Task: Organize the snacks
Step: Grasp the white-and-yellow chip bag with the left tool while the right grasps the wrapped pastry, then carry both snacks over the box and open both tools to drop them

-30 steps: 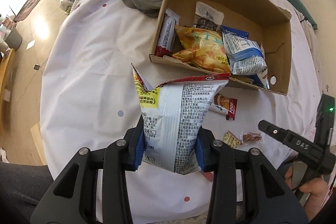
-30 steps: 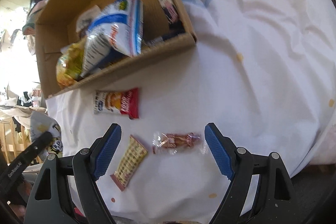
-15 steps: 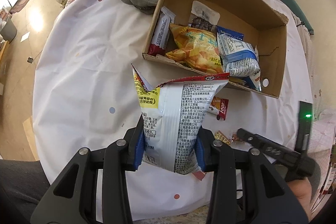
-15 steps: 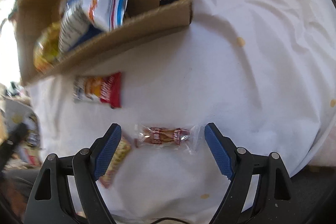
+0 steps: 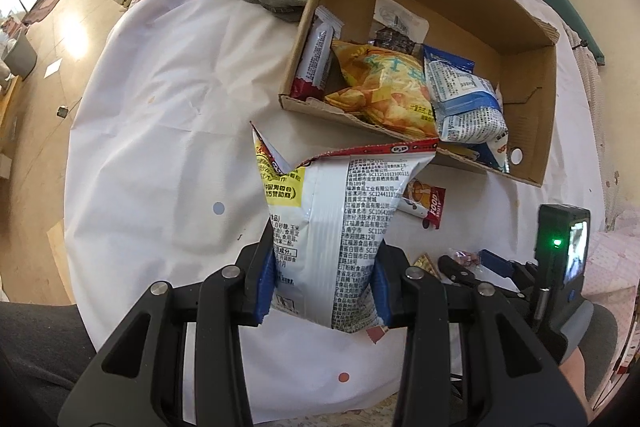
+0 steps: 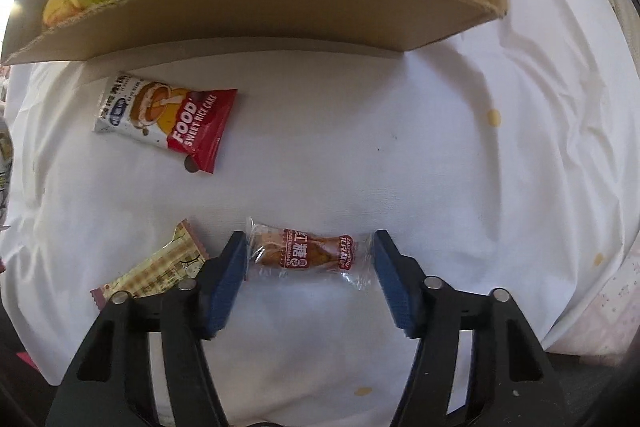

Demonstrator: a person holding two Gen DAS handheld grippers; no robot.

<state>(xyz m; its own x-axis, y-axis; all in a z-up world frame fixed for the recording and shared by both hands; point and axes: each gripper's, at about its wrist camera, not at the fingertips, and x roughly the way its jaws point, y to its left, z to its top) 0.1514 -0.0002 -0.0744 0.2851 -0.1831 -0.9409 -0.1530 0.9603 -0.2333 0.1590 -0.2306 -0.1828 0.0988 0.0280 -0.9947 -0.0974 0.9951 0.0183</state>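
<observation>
Snacks are partly sorted: several packets (image 5: 384,95) lie in the cardboard box (image 5: 532,131), a large bag (image 5: 340,227) is clamped by the left gripper (image 5: 322,279), the right gripper (image 6: 308,269) is closing around a clear-wrapped sweet (image 6: 308,253), seemingly ungripped; two packets stay out

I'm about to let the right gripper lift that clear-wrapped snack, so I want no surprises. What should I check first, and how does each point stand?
1. Clear-wrapped snack lies between the right gripper fingers: ok.
2. Pads pressing on it: not ok; the jaws are closing, and a gap shows at the right-hand pad.
3. Checked packet outside the jaws: ok, it lies beside the left-hand finger.
4. Left gripper firmly holding the white snack bag: ok.
5. Room in the cardboard box: ok, bare floor shows at its far side.
6. Rice cake packet out of the way: ok.
</observation>
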